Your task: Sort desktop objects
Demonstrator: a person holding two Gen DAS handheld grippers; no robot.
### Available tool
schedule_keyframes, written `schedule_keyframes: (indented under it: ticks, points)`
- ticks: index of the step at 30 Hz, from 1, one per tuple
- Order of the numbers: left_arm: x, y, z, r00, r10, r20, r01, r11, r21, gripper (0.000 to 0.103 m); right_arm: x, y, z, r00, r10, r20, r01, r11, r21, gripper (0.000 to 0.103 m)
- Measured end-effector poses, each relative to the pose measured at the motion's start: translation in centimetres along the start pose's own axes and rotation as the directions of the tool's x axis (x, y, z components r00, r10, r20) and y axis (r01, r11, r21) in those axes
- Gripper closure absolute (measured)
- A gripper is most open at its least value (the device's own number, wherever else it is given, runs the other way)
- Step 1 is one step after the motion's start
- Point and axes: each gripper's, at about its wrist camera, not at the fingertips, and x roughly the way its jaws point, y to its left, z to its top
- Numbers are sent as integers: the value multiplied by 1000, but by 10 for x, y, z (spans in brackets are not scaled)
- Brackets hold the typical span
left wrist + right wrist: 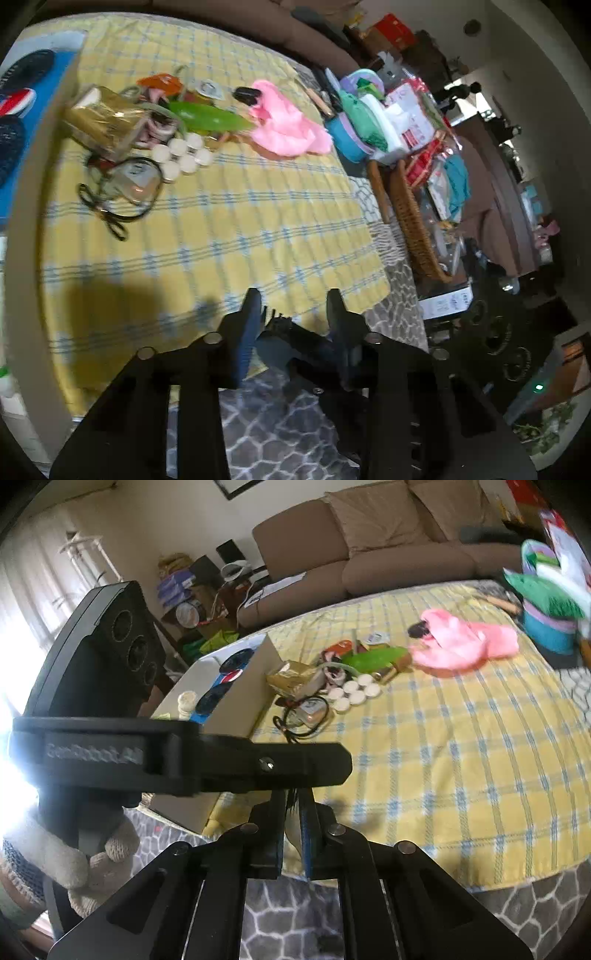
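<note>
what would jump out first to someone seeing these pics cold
Probably the pink cloth crumpled at the far side of the yellow checked tablecloth, with a bright green leaf-shaped thing beside it. Next, the cluster of small white round lids by a gold wrapped box, near the cardboard box. In the right wrist view, the left gripper cuts across the foreground, held in a gloved hand.

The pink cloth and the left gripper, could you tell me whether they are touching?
Apart. The left wrist view shows the left gripper open over the near edge, with bare yellow checked tablecloth between it and the pink cloth.
</note>
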Motion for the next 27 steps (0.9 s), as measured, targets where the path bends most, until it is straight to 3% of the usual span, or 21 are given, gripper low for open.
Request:
schedule_keyframes:
  ticks: [3,8,9,11,12,13,15,17,20,27]
  points:
    - [-9,17,2,1000,0,5,0,1000,-31,88,10,5,3,1000,17,-10,-17,1000,4,97]
    - [-12,27,0,1000,12,-1,-12,1000,-27,88,17,9,0,999,11,-43,-12,1000,-14,96]
    - [-10,27,-2,1000,9,-7,-9,1000,-25,89,16,8,-2,998,0,-59,-1,1000,-16,93]
    - [-6,25,-5,1000,-4,-20,3,1000,-19,89,14,6,-7,992,-67,-103,62,996,-59,76]
    - [-5,23,-6,1000,-7,-22,7,1000,-13,89,14,5,-11,988,-94,-119,84,993,-86,62]
    - [-3,19,-8,1000,-14,-26,14,1000,-7,89,14,3,-14,985,-119,-127,105,988,-113,57]
    - [1,12,-11,999,-29,-37,29,1000,11,89,16,-6,-19,983,-116,-139,102,989,-103,58]
    - [4,6,-15,998,-41,-45,42,999,21,89,19,-16,-19,988,-65,-140,58,997,-59,65]
    - [7,-5,-20,996,-65,-57,67,997,33,89,16,-18,-14,994,-9,-111,6,1000,-30,92]
    - [-2,-24,-24,995,-89,-46,92,994,57,89,-1,-9,-11,999,-4,-48,2,998,-57,94]
